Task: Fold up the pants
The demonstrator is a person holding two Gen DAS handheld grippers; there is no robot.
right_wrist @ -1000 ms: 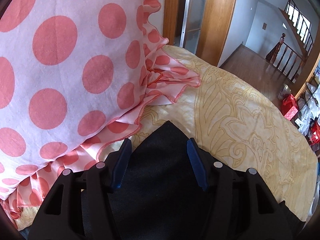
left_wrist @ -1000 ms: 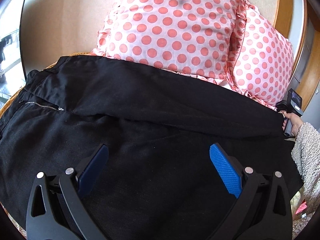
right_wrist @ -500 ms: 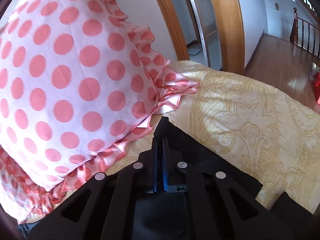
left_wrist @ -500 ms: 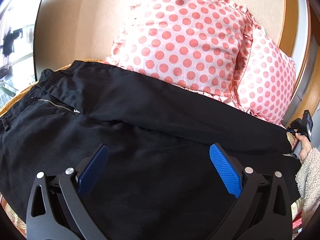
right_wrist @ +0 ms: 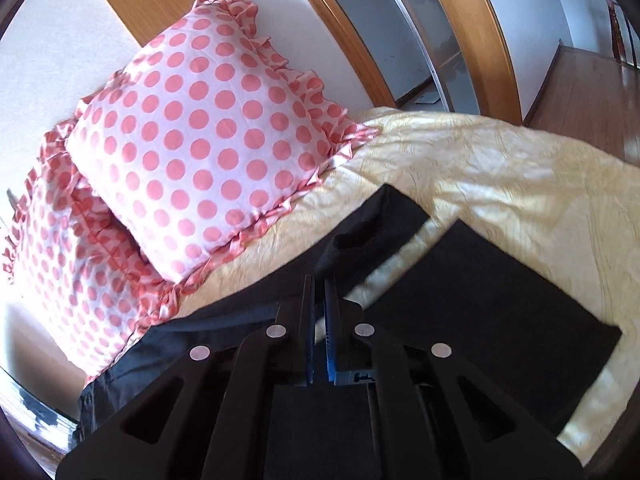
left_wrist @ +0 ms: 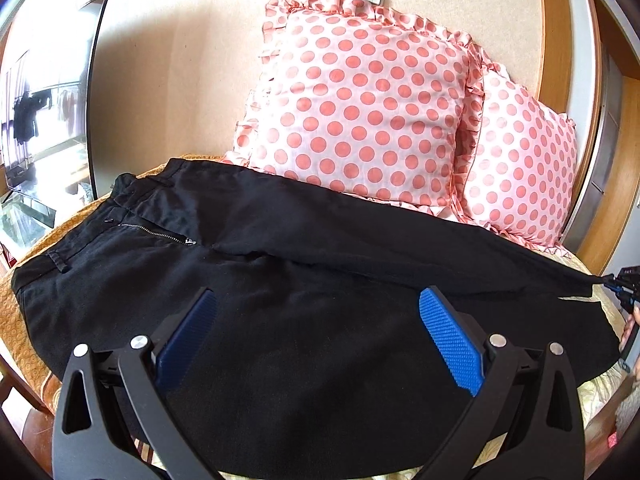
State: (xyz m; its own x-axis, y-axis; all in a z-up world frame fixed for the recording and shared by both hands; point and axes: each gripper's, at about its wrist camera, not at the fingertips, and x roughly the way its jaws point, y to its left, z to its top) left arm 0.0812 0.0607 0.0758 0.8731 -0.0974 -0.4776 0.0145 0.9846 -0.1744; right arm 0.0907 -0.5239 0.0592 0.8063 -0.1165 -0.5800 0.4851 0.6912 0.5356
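Black pants (left_wrist: pixel 280 300) lie spread across the bed, waistband and zipper at the left, legs running right. My left gripper (left_wrist: pixel 320 332) is open and empty above the near leg. My right gripper (right_wrist: pixel 320 280) is shut on the hem of the far leg (right_wrist: pixel 372 224) and holds it lifted off the bedspread; it also shows at the far right of the left wrist view (left_wrist: pixel 618 284). The near leg's hem (right_wrist: pixel 500 300) lies flat beside it.
Two pink polka-dot pillows (left_wrist: pixel 360 108) (right_wrist: pixel 200 152) lean against the wall behind the pants. The yellow patterned bedspread (right_wrist: pixel 500 160) extends to the right. A wooden door frame (right_wrist: pixel 472 32) and floor lie beyond. A window (left_wrist: pixel 40 120) is at the left.
My right gripper closed on the far leg's hem and lifted it up and back from the pillow. My left gripper rose, staying open.
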